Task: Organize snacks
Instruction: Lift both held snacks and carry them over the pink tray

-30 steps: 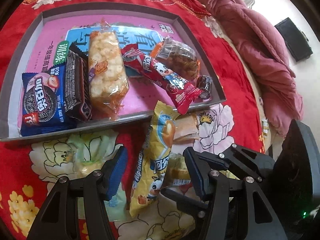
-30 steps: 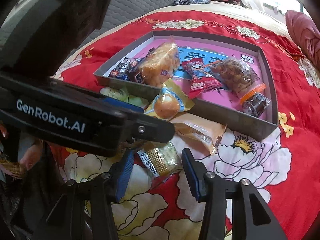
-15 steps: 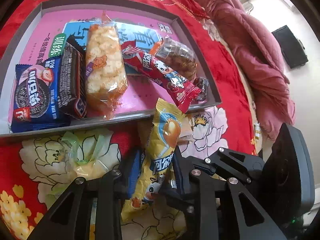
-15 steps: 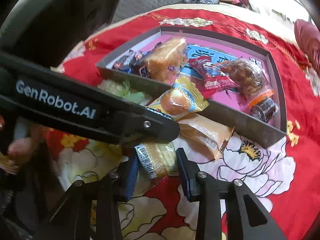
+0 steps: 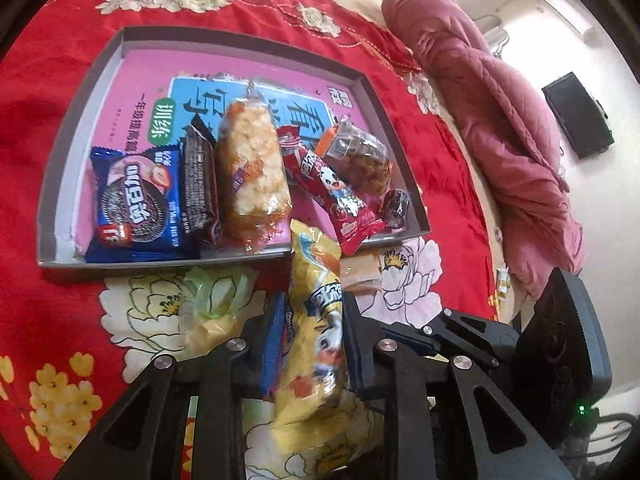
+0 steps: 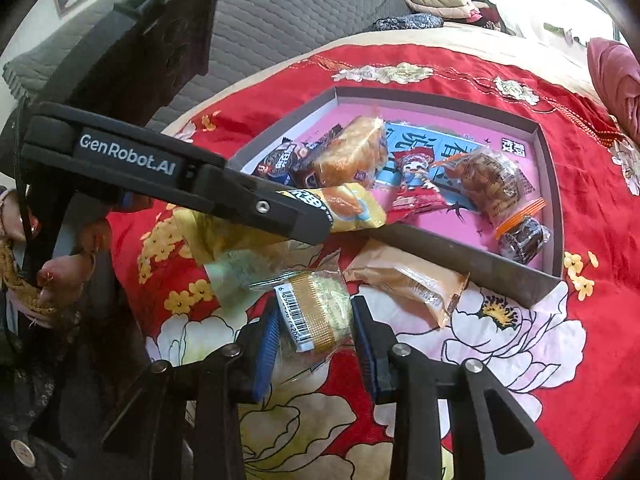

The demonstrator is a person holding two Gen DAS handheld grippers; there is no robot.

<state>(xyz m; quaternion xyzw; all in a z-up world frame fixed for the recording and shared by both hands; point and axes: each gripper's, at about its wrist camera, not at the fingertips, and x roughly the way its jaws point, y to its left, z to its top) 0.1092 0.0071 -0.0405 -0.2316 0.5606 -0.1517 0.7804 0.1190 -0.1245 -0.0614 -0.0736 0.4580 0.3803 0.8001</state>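
Observation:
My left gripper (image 5: 314, 344) is shut on a long yellow snack packet (image 5: 316, 320) and holds it lifted just in front of the grey tray (image 5: 72, 120). The packet's tip (image 6: 352, 208) reaches over the tray's near wall in the right wrist view. My right gripper (image 6: 316, 332) is shut on a small green-and-gold wrapped cake (image 6: 320, 312) near the cloth. The tray holds a blue Oreo pack (image 5: 136, 208), a dark bar (image 5: 200, 184), a rice cracker pack (image 5: 252, 172), a red stick pack (image 5: 332, 196) and a brown clear bag (image 5: 360, 156).
An orange-brown packet (image 6: 408, 280) lies on the red flowered cloth (image 6: 520, 360) by the tray's near wall. A pale green wrapped snack (image 5: 216, 292) lies left of the left gripper. A pink quilt (image 5: 500, 100) is bunched at the right. A grey cushion (image 6: 280, 12) is behind.
Both grippers have closed: the left one onto the yellow packet, the right one onto the small cake. The left gripper has risen with the packet and the tray looks farther off.

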